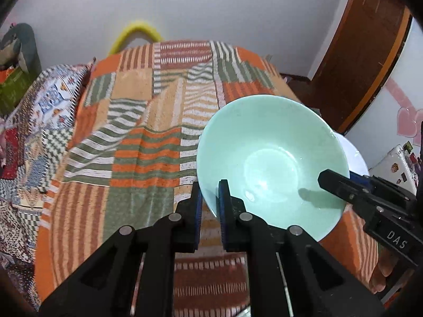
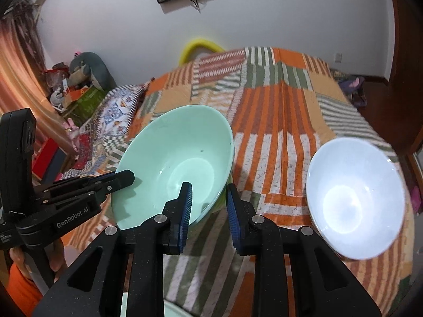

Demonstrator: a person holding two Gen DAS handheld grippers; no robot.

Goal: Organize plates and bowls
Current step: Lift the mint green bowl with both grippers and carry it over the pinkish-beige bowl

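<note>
On green bowl [image 1: 272, 163] rim, 2 tools, perhaps gripping.
</note>
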